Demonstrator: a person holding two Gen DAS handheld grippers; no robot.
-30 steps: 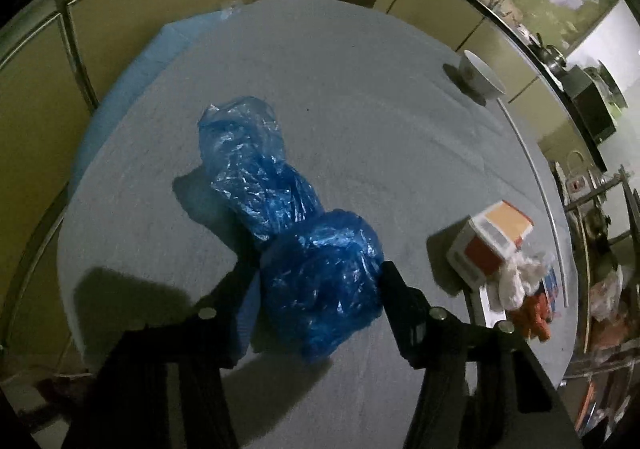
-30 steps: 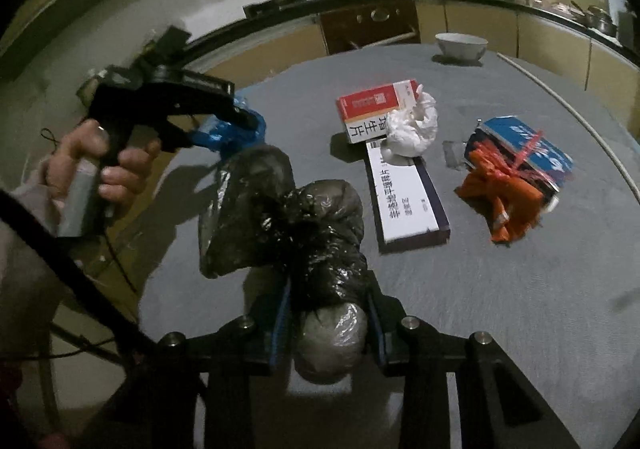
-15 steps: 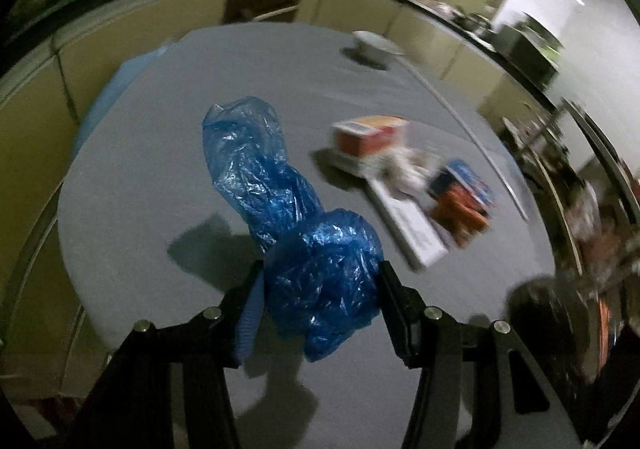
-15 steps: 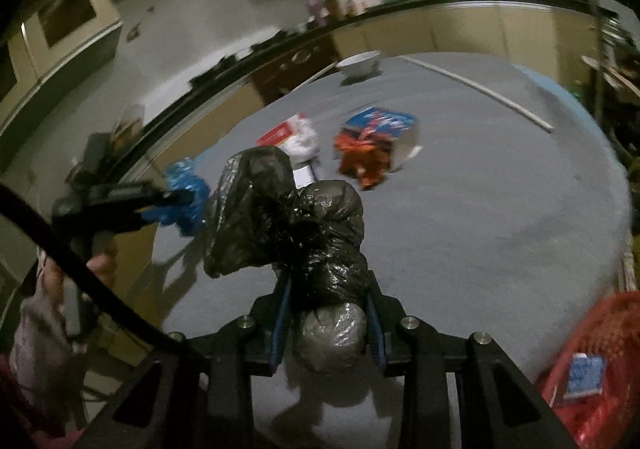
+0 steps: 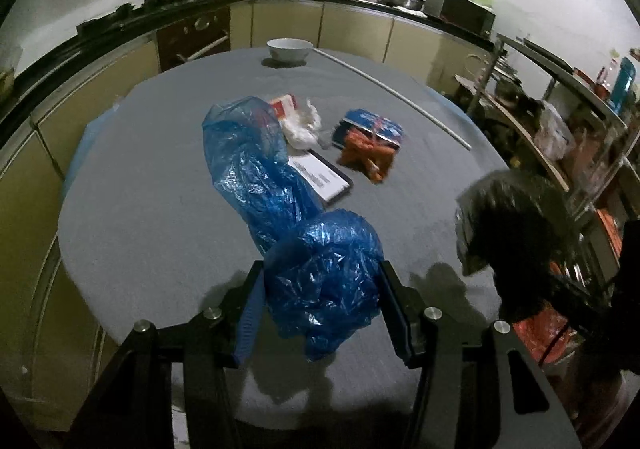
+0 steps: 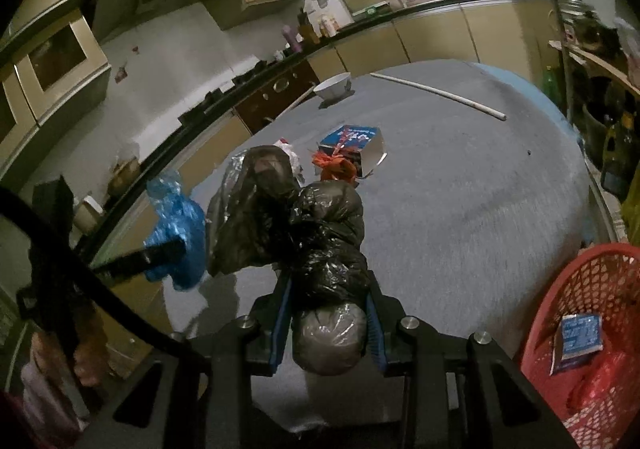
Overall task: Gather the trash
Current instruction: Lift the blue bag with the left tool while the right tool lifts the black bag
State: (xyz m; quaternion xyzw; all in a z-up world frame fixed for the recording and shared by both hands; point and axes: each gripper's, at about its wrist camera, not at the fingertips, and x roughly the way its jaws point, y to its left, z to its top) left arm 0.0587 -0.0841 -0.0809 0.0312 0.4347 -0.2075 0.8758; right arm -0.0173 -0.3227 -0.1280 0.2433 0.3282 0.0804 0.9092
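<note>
Above the grey table (image 5: 160,185), your left gripper (image 5: 322,289) is clamped around a crumpled blue plastic bag (image 5: 280,217), its pads pressed into the bag's bulging lower end. Your right gripper (image 6: 326,313) pinches a knotted black plastic bag (image 6: 304,225) the same way, jaws nearly closed on it. Beyond both bags, a white tissue wad (image 5: 302,127), a blue box (image 5: 374,127) and an orange wrapper (image 5: 366,153) lie on the table. Beside the table, at the lower right of the right wrist view, stands a red basket (image 6: 576,289).
</note>
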